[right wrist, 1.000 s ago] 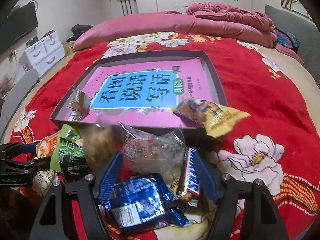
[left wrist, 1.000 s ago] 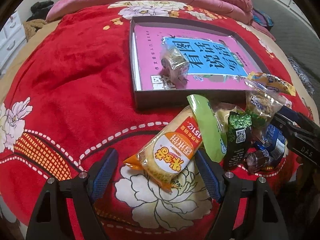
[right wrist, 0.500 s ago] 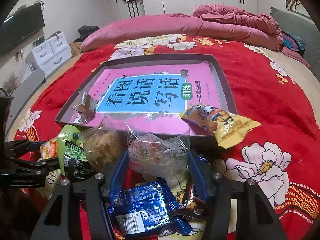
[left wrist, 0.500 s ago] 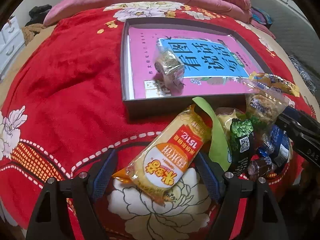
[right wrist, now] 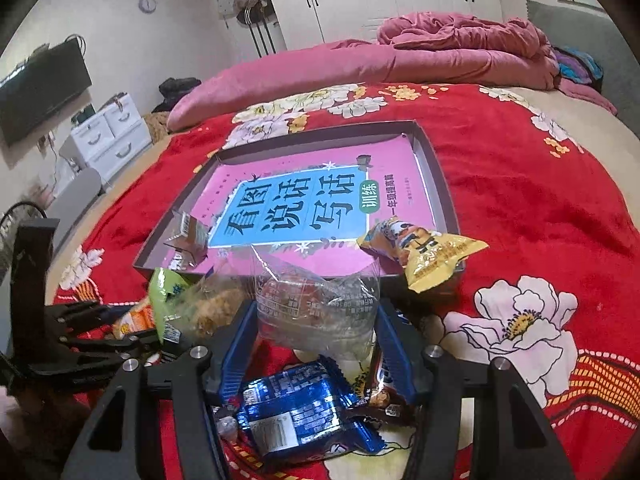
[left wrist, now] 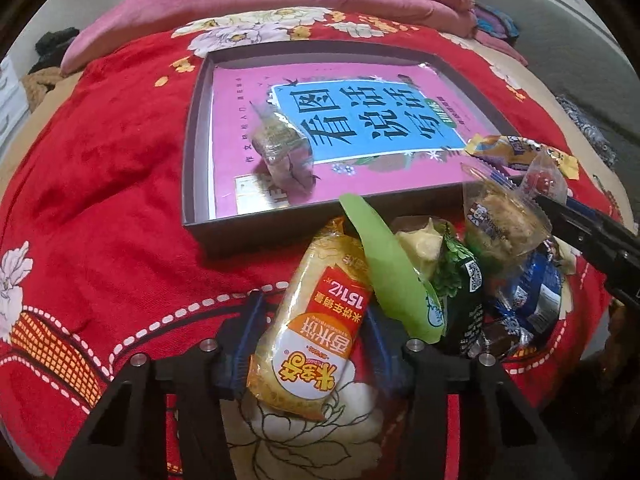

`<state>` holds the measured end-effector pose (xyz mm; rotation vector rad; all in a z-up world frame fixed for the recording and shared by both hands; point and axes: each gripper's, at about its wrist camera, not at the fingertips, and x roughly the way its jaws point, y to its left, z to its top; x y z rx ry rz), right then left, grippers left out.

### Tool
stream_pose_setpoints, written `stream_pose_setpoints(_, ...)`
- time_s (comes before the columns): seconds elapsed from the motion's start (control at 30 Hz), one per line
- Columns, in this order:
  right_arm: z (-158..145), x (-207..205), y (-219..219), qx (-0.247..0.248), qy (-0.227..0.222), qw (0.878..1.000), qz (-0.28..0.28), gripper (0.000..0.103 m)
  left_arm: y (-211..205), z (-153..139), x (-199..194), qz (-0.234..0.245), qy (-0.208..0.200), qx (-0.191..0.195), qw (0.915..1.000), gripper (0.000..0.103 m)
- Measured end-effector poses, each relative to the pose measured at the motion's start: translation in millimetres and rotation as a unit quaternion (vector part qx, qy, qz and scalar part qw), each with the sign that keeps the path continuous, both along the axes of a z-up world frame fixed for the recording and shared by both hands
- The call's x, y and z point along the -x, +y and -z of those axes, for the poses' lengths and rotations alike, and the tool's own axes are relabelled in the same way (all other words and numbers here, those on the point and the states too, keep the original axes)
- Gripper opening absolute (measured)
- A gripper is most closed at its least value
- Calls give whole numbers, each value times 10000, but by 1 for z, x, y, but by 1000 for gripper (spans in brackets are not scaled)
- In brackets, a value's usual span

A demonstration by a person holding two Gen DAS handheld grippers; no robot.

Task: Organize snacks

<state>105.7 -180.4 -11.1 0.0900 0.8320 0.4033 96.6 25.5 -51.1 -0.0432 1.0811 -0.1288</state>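
Two tongs, both mine, over the plush red floral blanket (left wrist: pixel 100 168) on the bed. The shallow rectangular dark tray (left wrist: pixel 192 184) holds a glossy pink book (right wrist: pixel 304 200) and one small crinkly clear-wrapped snack (left wrist: pixel 280 148). My left tongs (left wrist: pixel 312 344) pinch the long orange-and-yellow rice cracker packet (left wrist: pixel 320 328). My right tongs (right wrist: pixel 316 340) grip a puffy clear plastic snack bag (right wrist: pixel 316 304), above a shiny blue foil packet (right wrist: pixel 296 412).
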Motion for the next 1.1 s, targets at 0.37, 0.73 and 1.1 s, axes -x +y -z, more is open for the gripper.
stream_pose_setpoints(0.37, -6, 9, 3, -20, -119, 9999, -57, 59, 15, -12, 12, -117, -178, 446, 9988, 41)
stream_pose_setpoints(0.73, -12, 13, 4, -76, -232, 9996, -111, 59, 38, -21, 24, -464, -341, 681, 9960, 36)
stream_pose_setpoints(1.1, -17, 17, 2, -139, -332, 9993, -78, 59, 46, -43, 38, -636, -929, 757, 9907, 36)
